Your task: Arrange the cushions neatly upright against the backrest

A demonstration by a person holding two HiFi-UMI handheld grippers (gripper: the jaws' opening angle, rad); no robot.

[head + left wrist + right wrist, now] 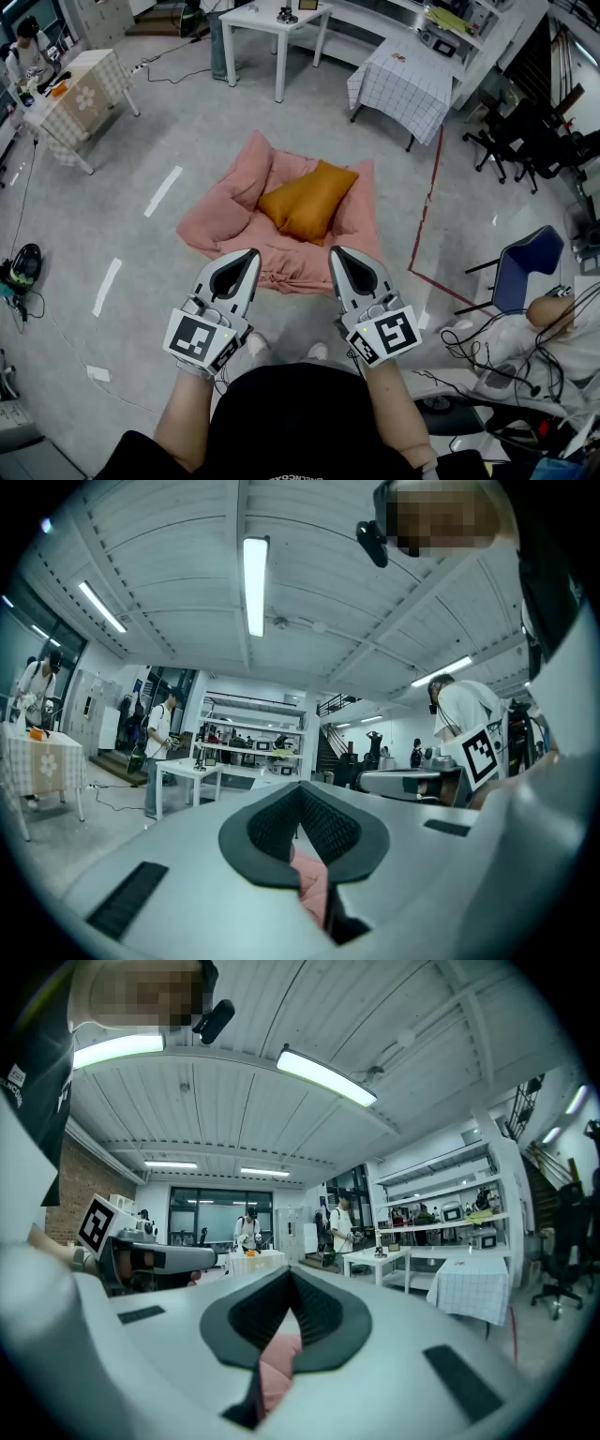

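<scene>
Left gripper (250,255) and right gripper (335,251), fingers pressed together, empty; orange cushion (307,200) beyond them may flop if merely nudged.

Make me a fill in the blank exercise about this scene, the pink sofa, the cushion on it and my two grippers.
1. The cushion on the pink sofa is ____ in colour.
2. The number of cushions on the sofa is ____.
3. The left gripper and the right gripper both have their jaws ____.

Missing words: orange; one; shut.
</scene>
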